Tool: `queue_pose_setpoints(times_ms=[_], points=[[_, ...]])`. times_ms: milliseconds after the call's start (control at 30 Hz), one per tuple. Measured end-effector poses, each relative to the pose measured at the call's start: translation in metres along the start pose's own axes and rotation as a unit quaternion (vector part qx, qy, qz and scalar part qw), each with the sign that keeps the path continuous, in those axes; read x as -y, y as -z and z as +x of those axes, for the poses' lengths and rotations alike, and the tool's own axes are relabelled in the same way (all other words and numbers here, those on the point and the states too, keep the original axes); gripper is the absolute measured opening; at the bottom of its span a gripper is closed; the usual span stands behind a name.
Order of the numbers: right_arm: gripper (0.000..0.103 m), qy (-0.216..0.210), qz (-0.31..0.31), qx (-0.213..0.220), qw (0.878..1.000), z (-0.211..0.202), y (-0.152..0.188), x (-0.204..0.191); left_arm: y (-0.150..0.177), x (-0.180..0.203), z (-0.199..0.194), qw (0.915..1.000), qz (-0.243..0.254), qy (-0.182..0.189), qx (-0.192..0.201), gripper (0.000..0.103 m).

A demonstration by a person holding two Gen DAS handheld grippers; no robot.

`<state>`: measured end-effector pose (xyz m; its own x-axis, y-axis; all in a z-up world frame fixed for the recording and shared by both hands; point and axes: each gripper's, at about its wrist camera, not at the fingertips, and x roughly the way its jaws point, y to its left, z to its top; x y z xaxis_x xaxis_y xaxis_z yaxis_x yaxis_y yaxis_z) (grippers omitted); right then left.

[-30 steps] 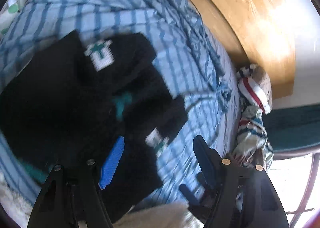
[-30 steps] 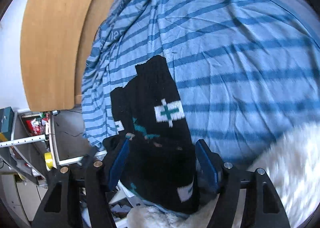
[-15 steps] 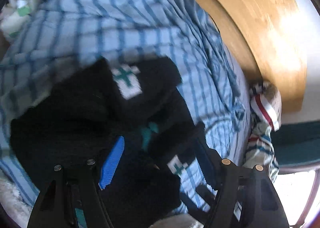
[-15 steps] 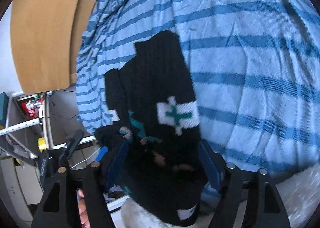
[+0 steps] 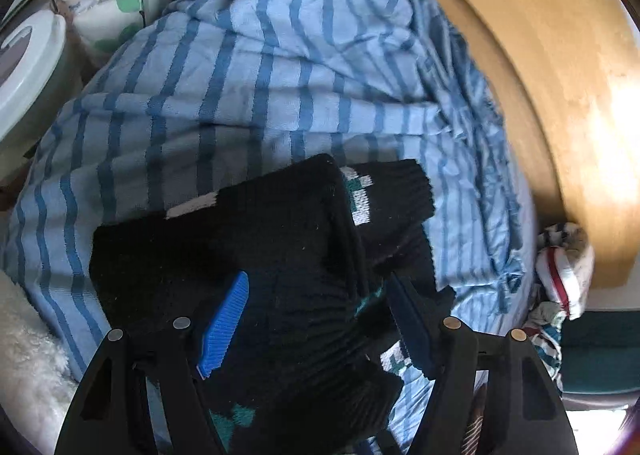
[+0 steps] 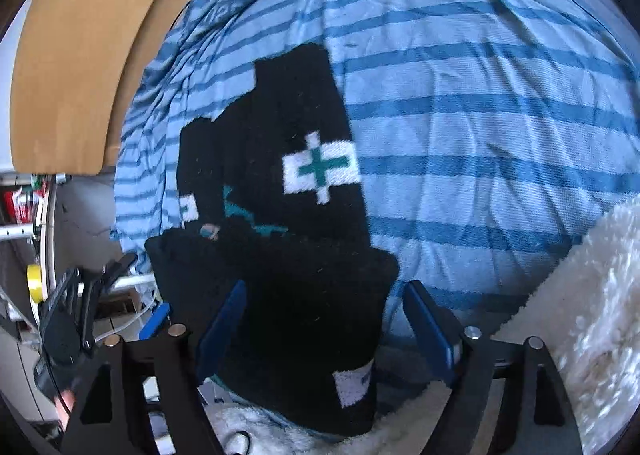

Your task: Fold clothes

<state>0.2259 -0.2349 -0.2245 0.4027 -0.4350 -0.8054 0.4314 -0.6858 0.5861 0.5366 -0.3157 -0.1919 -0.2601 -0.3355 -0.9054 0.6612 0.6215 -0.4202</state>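
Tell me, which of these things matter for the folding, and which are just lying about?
For the folding:
- black knitted garment
- striped blue sheet that it lies on
- left tool, right tool, jaws apart over the garment; the right one's are opening

Lying about:
- white fluffy blanket
- wooden headboard
- striped cloth bundle
- white round lid

A blue striped bedsheet [image 5: 280,67] is covering the bed, wrinkling toward a curved wooden headboard [image 5: 560,55] that is catching bright light. A white fluffy blanket [image 6: 592,295] is lying at the near edge. Cluttered shelving [image 6: 24,215] is standing beyond the bed's left side.
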Motion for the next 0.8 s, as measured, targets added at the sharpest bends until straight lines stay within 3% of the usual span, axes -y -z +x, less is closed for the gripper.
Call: queue_pose_setpoints(times_ms=[133,233,267,333,400,467,533,600,667,800], points=[[0.085,-0.005,-0.009,-0.041,0.999,0.014,0.004,-0.005,-0.005,0.037,0.030,0.9933,0.069,-0.082,-0.042,0.072],[0.087,-0.005,-0.020,-0.047,0.999,0.026,0.003,-0.007,-0.008,0.043,0.042,0.9897,0.072,-0.113,-0.051,0.072],[0.082,0.002,-0.023,-0.053,0.998,0.030,0.003,-0.006,-0.009,0.043,0.045,0.9891,0.069,-0.119,-0.054,0.072],[0.077,0.011,-0.024,-0.046,0.999,0.025,0.002,-0.004,-0.010,0.040,0.042,0.9905,0.061,-0.108,-0.059,0.072],[0.077,0.026,-0.054,-0.010,0.998,0.008,-0.001,-0.014,-0.010,0.033,0.035,0.9925,0.053,-0.086,-0.068,0.072],[0.087,0.042,-0.088,0.029,0.995,-0.011,-0.004,-0.024,-0.007,0.024,0.027,0.9942,0.038,-0.053,-0.085,0.072],[0.087,0.023,-0.163,0.032,0.986,-0.019,-0.012,-0.046,-0.003,0.014,0.022,0.9937,0.017,-0.025,-0.108,0.072],[0.087,-0.038,-0.215,-0.015,0.976,-0.011,-0.021,-0.064,0.001,0.004,0.018,0.9923,-0.002,-0.021,-0.122,0.072],[0.086,-0.072,-0.245,-0.053,0.965,-0.001,-0.028,-0.079,0.003,-0.005,0.015,0.9919,-0.018,-0.025,-0.123,0.072],[0.088,-0.068,-0.349,-0.090,0.930,0.035,-0.038,-0.117,-0.004,-0.027,0.011,0.9936,-0.056,-0.017,-0.097,0.072]])
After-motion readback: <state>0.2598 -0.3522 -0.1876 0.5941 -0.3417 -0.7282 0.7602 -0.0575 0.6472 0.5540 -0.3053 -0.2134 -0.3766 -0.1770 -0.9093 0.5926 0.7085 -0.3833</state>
